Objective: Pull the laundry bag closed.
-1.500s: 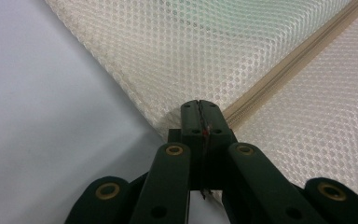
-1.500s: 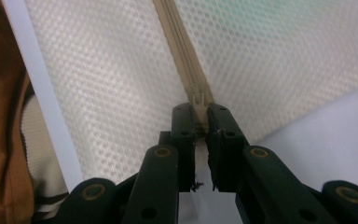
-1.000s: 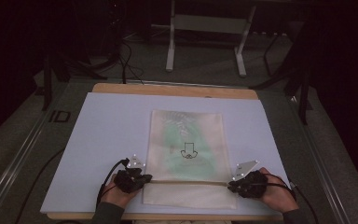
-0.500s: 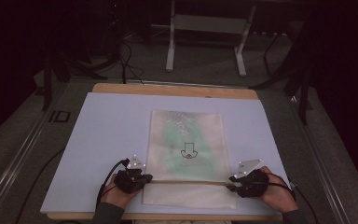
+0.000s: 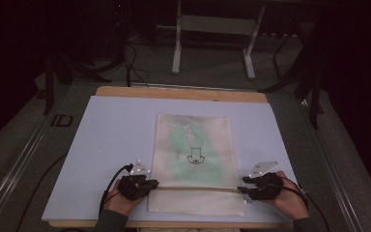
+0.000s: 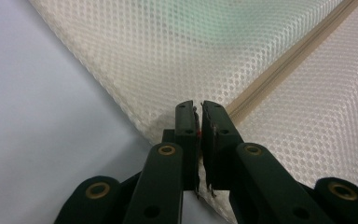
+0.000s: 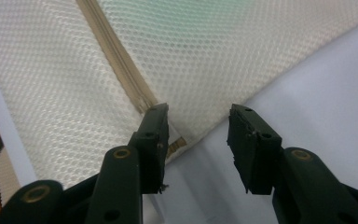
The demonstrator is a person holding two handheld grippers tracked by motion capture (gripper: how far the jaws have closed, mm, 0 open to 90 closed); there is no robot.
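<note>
A cream mesh bag (image 5: pixel 193 145) with something green inside lies flat on the mat, and a tan zipper (image 5: pixel 193 188) runs across its near end. My left gripper (image 5: pixel 150 183) is at the zipper's left end. In the left gripper view, the left gripper (image 6: pixel 198 109) is shut on the mesh bag (image 6: pixel 177 51) at its edge, beside the zipper (image 6: pixel 279 70). My right gripper (image 5: pixel 244 188) sits at the zipper's right end. In the right gripper view, the right gripper (image 7: pixel 198 112) stands open, straddling the corner of the bag (image 7: pixel 205 51) where the zipper (image 7: pixel 116 60) ends.
A pale mat (image 5: pixel 111 130) covers a wooden table (image 5: pixel 183 93). Beyond the far edge are metal stand legs (image 5: pixel 176 48) and cables (image 5: pixel 130 58) on the floor. Bare mat lies left and right of the bag.
The right gripper has shifted slightly to the right at the bag's corner and its top plate has tilted up. The left gripper and the bag have stayed put.
</note>
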